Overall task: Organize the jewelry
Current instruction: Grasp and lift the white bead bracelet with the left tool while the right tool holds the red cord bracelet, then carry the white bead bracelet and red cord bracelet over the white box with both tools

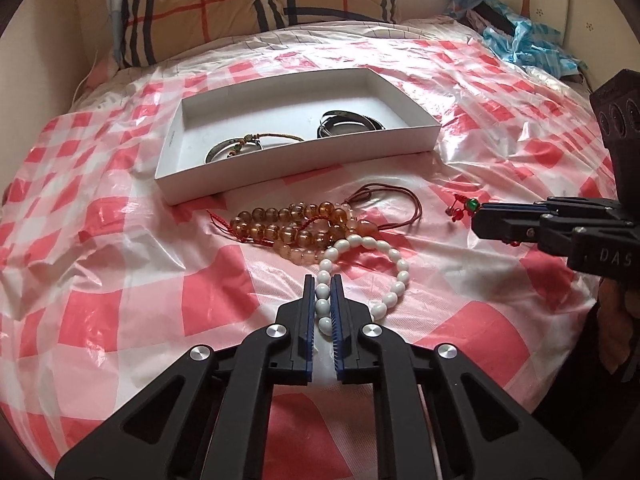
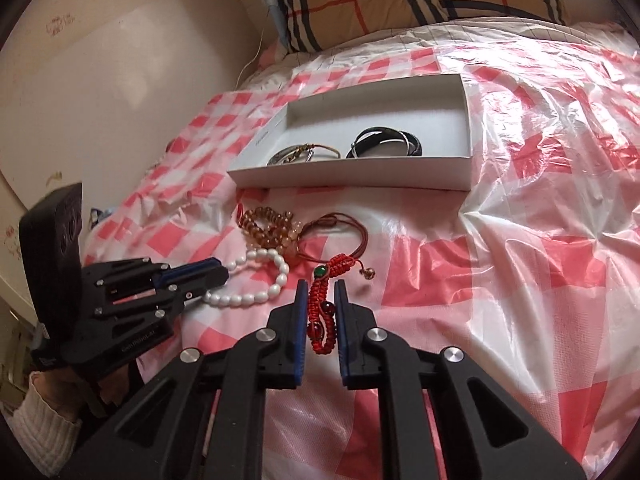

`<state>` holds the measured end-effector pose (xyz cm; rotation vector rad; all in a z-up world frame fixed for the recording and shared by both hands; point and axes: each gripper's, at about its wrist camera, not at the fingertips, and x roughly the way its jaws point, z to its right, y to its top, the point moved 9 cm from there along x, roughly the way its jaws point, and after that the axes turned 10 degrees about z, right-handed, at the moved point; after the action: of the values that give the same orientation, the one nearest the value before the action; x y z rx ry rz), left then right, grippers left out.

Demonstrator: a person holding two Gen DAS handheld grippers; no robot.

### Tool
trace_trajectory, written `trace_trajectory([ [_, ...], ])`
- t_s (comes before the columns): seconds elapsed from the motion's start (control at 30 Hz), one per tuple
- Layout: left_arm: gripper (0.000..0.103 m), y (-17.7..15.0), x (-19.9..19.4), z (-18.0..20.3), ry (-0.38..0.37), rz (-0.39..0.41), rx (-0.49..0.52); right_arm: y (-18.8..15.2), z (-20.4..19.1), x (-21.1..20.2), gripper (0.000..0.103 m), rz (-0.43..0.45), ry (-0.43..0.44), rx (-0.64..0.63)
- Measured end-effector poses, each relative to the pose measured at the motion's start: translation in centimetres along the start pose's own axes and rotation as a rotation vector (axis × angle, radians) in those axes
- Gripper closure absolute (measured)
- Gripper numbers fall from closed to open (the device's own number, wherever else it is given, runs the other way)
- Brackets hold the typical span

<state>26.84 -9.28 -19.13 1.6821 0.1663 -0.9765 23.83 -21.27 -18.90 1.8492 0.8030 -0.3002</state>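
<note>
My left gripper [image 1: 322, 280] is shut on the near side of a white bead bracelet [image 1: 394, 276] that lies on the bed; it also shows in the right wrist view [image 2: 256, 296]. My right gripper [image 2: 323, 285] is shut on a red braided bracelet [image 2: 322, 312] with a green bead; its tip shows in the left wrist view [image 1: 464, 206]. Amber bead bracelets [image 1: 288, 224] and a dark red cord [image 1: 400, 208] lie just behind. A white open box [image 1: 400, 96] beyond them holds a cord bracelet with a bangle [image 1: 240, 146] and dark bangles [image 1: 348, 122].
The bed is covered by a crinkled red-and-white checked plastic sheet [image 1: 120, 240]. A plaid pillow [image 1: 240, 4] lies at the head. Blue cloth [image 1: 520, 44] is bunched at the far right. A wall [image 2: 100, 80] runs along the left side.
</note>
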Motion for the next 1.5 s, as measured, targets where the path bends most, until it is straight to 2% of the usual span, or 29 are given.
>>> trace_trajectory([
  [0.23, 0.096, 0.2, 0.2, -0.1, 0.063, 0.012, 0.042, 0.1, -0.4, 0.5, 0.089, -0.001, 0.007, -0.003],
  [0.5, 0.093, 0.1, 0.6, -0.2, 0.099, 0.003, 0.069, 0.0, -0.4, 0.9, 0.089, 0.0, -0.005, -0.023],
  [0.67, 0.061, 0.0, 0.8, -0.9, 0.125, -0.001, 0.051, -0.2, -0.6, 1.2, 0.089, -0.008, -0.026, -0.056],
  [1.0, 0.059, 0.3, 0.8, -0.9, 0.137, 0.01, 0.055, -0.4, -0.2, 1.4, 0.089, -0.015, -0.033, -0.042],
  [1.2, 0.058, 0.9, 0.5, 0.1, 0.088, 0.045, 0.06, -0.5, 0.0, 1.6, 0.089, -0.022, -0.038, -0.035],
  [1.3, 0.054, 0.6, 1.0, 0.8, 0.072, 0.027, 0.074, -0.5, 0.1, 1.7, 0.089, -0.026, -0.038, -0.027],
  [1.33, 0.054, 0.4, 1.2, 1.0, 0.064, 0.015, 0.079, -0.5, 0.1, 1.8, 0.089, -0.027, -0.038, -0.026],
  [1.43, 0.087, -0.1, 1.5, 1.6, 0.023, -0.016, 0.08, -0.5, 0.2, 1.9, 0.089, -0.033, -0.042, -0.024],
  [1.5, 0.096, -0.2, 1.4, 1.6, -0.006, -0.028, 0.06, -0.5, 0.2, 1.9, 0.089, -0.031, -0.043, -0.02],
])
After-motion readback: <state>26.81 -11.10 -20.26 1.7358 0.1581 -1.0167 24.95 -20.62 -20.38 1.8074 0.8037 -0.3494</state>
